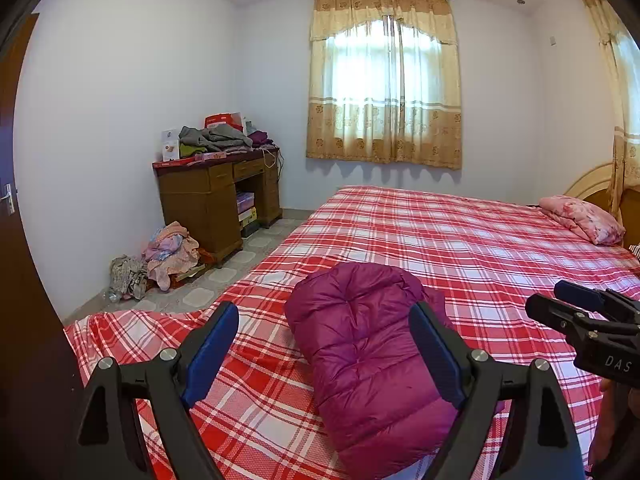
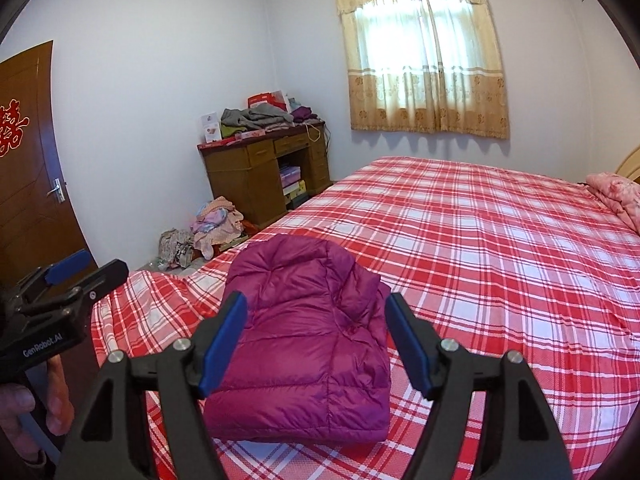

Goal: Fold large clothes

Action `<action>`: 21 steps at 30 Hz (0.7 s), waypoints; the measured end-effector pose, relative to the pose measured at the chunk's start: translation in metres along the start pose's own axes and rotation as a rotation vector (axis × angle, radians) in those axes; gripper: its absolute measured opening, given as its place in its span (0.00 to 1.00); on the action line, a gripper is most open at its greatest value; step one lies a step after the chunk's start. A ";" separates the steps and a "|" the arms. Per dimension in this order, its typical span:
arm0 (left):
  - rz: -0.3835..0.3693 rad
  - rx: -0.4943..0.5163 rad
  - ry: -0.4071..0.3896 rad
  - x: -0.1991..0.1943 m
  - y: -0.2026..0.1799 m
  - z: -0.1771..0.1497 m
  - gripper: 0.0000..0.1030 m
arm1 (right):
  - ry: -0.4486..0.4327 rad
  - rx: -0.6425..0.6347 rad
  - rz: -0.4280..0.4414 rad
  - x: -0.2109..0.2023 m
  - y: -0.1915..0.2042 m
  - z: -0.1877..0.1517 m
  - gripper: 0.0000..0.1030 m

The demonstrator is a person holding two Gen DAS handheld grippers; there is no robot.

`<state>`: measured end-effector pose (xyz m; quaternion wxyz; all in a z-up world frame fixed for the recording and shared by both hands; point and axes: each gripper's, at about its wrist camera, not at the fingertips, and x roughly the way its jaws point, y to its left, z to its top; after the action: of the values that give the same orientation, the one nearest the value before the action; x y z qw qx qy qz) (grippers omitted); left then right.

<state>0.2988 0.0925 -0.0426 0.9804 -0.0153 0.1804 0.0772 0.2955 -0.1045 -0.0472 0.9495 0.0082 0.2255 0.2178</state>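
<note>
A purple down jacket (image 1: 360, 344) (image 2: 304, 344) lies folded into a compact bundle on the red plaid bed sheet (image 1: 480, 240) (image 2: 500, 248), near the bed's foot. My left gripper (image 1: 323, 312) hovers above and in front of it, open wide, with nothing between its blue pads (image 1: 212, 352). My right gripper (image 2: 316, 298) is also open and lifted clear of the jacket, holding nothing. Each gripper shows at the edge of the other's view: the right gripper (image 1: 580, 308) and the left gripper (image 2: 80, 272), held by a hand (image 2: 24, 404).
A brown desk (image 1: 212, 196) (image 2: 256, 168) with piled clothes stands against the far wall. A heap of clothes (image 1: 168, 252) (image 2: 216, 220) lies on the floor beside it. A pink folded quilt (image 1: 584, 218) sits by the headboard. A wooden door (image 2: 28, 160) is at left.
</note>
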 end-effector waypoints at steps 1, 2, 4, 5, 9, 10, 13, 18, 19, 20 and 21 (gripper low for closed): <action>0.000 0.001 -0.001 -0.001 0.000 0.000 0.85 | 0.001 0.000 0.001 0.000 0.000 0.000 0.72; 0.002 0.002 -0.001 -0.001 0.000 0.000 0.85 | 0.001 0.000 0.000 -0.001 0.000 -0.001 0.72; 0.001 0.003 0.000 -0.002 0.000 0.000 0.85 | 0.000 0.001 0.003 -0.001 0.000 -0.001 0.72; 0.001 0.003 -0.001 -0.002 0.000 0.000 0.85 | 0.000 0.002 0.002 -0.001 0.000 -0.001 0.72; 0.001 0.004 0.000 -0.002 0.000 0.000 0.85 | -0.001 0.008 0.001 -0.002 -0.001 -0.002 0.72; 0.001 0.006 0.001 -0.002 0.000 0.000 0.85 | -0.001 0.009 0.001 -0.002 -0.002 -0.003 0.72; 0.002 0.005 0.002 -0.002 0.000 0.000 0.85 | 0.000 0.009 0.001 -0.002 -0.002 -0.003 0.73; 0.002 0.006 0.002 -0.002 0.001 0.000 0.85 | 0.000 0.009 0.003 -0.003 -0.002 -0.004 0.73; 0.002 0.005 0.002 -0.001 0.000 0.000 0.85 | 0.000 0.010 0.003 -0.003 -0.002 -0.004 0.73; 0.001 0.005 0.002 -0.001 0.001 0.000 0.85 | 0.000 0.010 0.004 -0.003 -0.002 -0.004 0.73; 0.002 0.006 0.002 -0.001 0.000 0.000 0.85 | -0.001 0.011 0.003 -0.003 -0.002 -0.004 0.73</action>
<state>0.2974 0.0927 -0.0423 0.9802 -0.0123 0.1817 0.0775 0.2920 -0.1076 -0.0495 0.9493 0.0137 0.2263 0.2179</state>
